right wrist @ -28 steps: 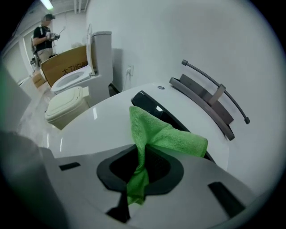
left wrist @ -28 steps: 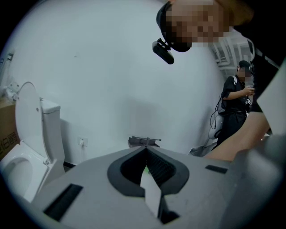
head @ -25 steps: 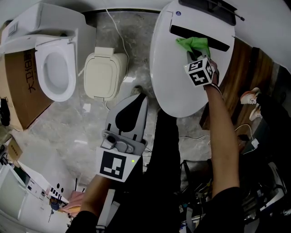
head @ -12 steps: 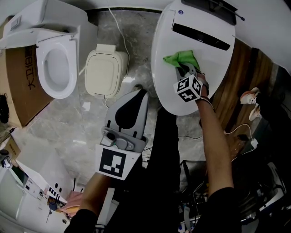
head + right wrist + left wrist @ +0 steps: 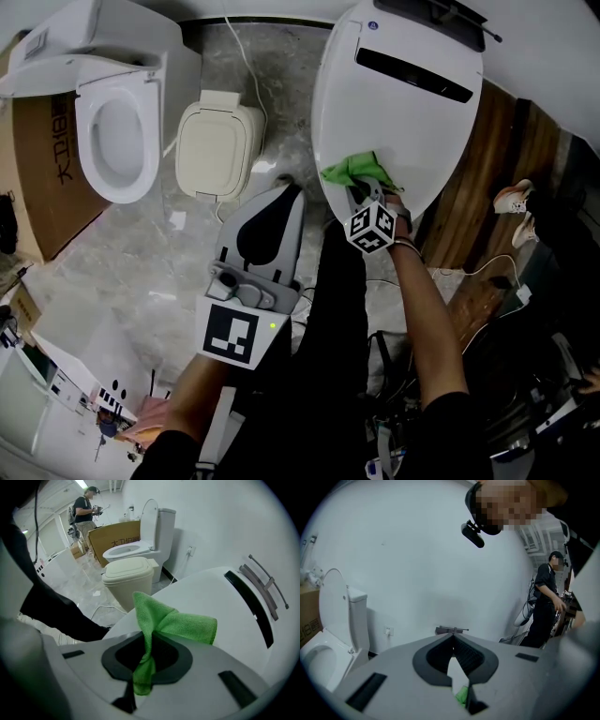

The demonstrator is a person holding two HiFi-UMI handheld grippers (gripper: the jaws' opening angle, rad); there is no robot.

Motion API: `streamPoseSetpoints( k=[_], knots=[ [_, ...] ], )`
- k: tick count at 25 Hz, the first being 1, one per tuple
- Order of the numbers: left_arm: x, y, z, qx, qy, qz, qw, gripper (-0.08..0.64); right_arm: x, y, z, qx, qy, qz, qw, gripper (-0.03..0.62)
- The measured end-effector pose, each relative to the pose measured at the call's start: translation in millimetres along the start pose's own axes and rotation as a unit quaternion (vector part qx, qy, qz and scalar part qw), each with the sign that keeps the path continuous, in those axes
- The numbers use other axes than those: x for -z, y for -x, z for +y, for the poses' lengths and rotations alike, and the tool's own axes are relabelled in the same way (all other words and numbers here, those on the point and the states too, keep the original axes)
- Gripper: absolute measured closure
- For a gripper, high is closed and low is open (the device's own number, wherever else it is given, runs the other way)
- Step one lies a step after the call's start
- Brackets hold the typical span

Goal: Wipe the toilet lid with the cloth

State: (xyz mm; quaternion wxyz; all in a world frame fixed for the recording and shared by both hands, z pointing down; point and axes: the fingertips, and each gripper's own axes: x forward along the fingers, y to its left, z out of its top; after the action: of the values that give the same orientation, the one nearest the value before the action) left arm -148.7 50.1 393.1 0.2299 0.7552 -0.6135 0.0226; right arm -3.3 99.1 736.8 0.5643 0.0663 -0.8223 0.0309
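The white toilet lid (image 5: 412, 112) lies closed at the upper right of the head view, with a black slot (image 5: 412, 75) near its far end. A green cloth (image 5: 354, 171) rests on the lid's near left edge. My right gripper (image 5: 361, 192) is shut on the cloth. In the right gripper view the cloth (image 5: 168, 620) is pinched between the jaws of the right gripper (image 5: 149, 639) and fans out over the lid (image 5: 211, 592). My left gripper (image 5: 287, 195) hovers left of the lid, shut and holding nothing. A bit of green cloth (image 5: 461, 695) shows through the jaws of the left gripper (image 5: 452, 639).
A second toilet (image 5: 112, 141) with its seat up stands at the left, beside a cardboard box (image 5: 37, 178). A beige bin (image 5: 216, 150) sits between the two toilets. Cables trail over the marble floor (image 5: 178, 262). Wooden boards (image 5: 483, 178) and shoes (image 5: 518, 202) lie right. A person (image 5: 546, 602) stands behind.
My right gripper has dragged the green cloth from the black slot at the lid's far end down to its near left edge. The left gripper has barely moved.
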Motion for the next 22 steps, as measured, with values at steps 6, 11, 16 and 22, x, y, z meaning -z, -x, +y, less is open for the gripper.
streamPoseSetpoints(
  k=[6,11,16,22],
  knots=[
    [2,1,3,0.002,0.002,0.002,1.0000,0.551,32,1,76,-0.049,0.021,0.022,0.998,0.546],
    [1,1,6,0.003,0.000,0.003,1.0000,0.551,51,2,110,-0.081,0.023,0.035,0.996,0.546],
    [-2,1,13,0.000,0.003,0.002,1.0000,0.551,64,4,130,-0.119,0.051,0.057,0.990,0.546],
    [-6,0,18,-0.002,0.003,0.000,1.0000,0.551,85,18,155,-0.217,0.091,0.115,0.965,0.545]
  ],
)
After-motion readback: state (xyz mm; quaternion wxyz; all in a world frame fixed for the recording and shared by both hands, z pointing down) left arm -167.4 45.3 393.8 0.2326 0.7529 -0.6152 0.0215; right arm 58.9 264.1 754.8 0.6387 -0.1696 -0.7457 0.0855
